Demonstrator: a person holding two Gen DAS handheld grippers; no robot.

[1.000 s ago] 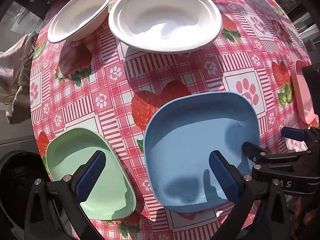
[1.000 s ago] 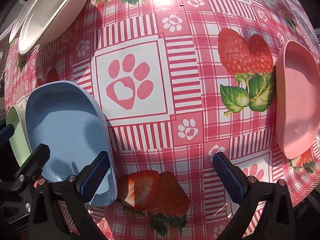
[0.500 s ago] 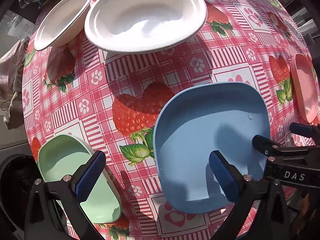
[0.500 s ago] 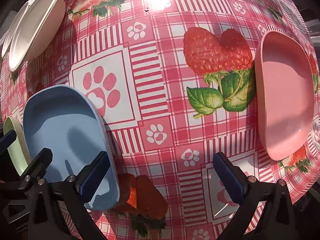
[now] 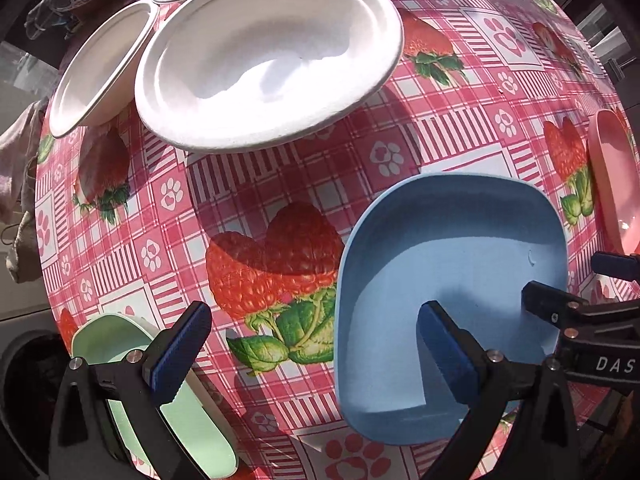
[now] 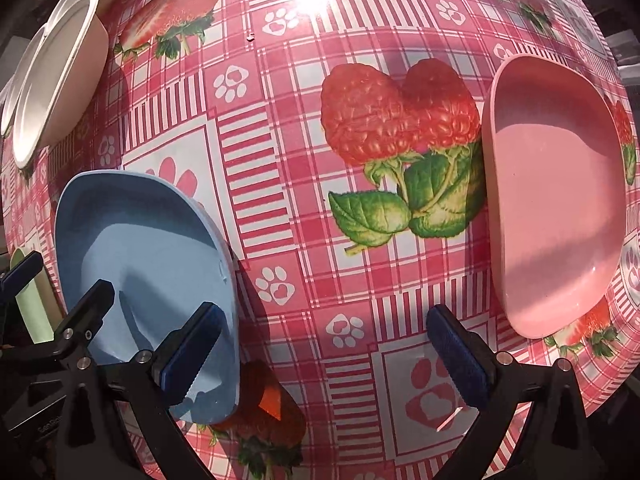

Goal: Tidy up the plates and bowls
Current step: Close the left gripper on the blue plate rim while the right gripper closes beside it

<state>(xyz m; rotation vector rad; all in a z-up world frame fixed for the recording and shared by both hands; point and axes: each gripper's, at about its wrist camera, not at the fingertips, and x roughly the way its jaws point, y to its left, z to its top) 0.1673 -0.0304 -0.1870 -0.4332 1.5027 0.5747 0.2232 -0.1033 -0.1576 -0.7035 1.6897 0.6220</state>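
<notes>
On the checked tablecloth (image 5: 320, 184), left to right: a green dish (image 5: 192, 412) under the left gripper (image 5: 308, 344), its jaws spread and empty; white bowls (image 5: 272, 56) farther back; a blue dish (image 5: 452, 280); the right gripper (image 6: 324, 344), also spread and empty; a pink dish (image 6: 560, 200).

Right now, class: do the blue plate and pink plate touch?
Apart. The right wrist view shows bare tablecloth between the blue plate and pink plate.

White bowl (image 5: 268, 56): matt, faintly grainy moulded paper pulp. Blue dish (image 5: 452, 280), pink dish (image 6: 560, 200), green dish (image 5: 184, 416): smooth plastic, satin sheen. Tabletop (image 6: 280, 160): glossy printed vinyl cloth. Gripper fingers (image 6: 192, 356): ridged blue pads, black plastic frame
</notes>
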